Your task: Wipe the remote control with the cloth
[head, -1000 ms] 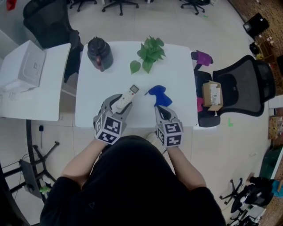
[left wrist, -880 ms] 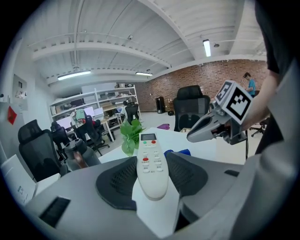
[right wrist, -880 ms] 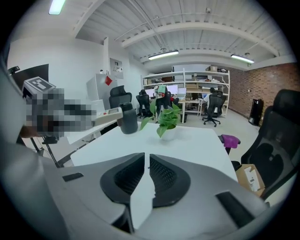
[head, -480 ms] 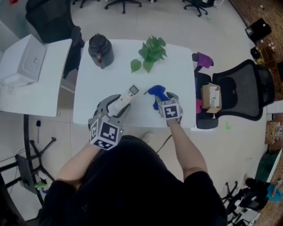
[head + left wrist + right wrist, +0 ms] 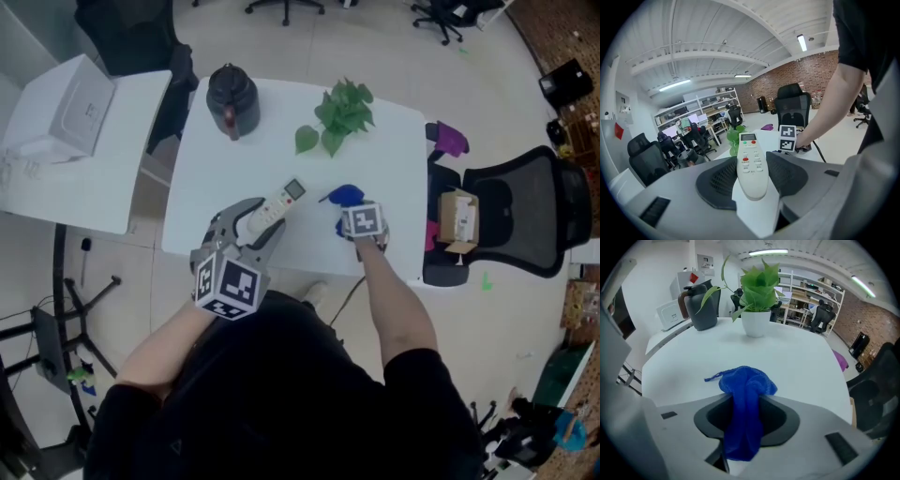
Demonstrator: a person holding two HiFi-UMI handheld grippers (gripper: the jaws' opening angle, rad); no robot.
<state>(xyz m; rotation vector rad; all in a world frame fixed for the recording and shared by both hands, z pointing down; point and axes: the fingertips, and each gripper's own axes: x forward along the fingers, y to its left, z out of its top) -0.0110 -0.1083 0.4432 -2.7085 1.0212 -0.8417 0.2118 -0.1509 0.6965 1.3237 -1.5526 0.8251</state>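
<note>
One remote (image 5: 278, 203), one blue cloth (image 5: 345, 196), one jug (image 5: 232, 98), one plant (image 5: 342, 112), one table (image 5: 281, 141). Left gripper (image 5: 751, 158) clamps the remote above the front edge. Right gripper (image 5: 746, 401), jaws just closing but apart, straddles the cloth unpinched near the front-right edge. Open surface mid-table.

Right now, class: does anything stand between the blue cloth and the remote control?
Nothing visible: only bare table lies between the cloth and the remote control, held in the left tongs. The right tongs, jaws just closing, straddle the cloth ungripped.
</note>
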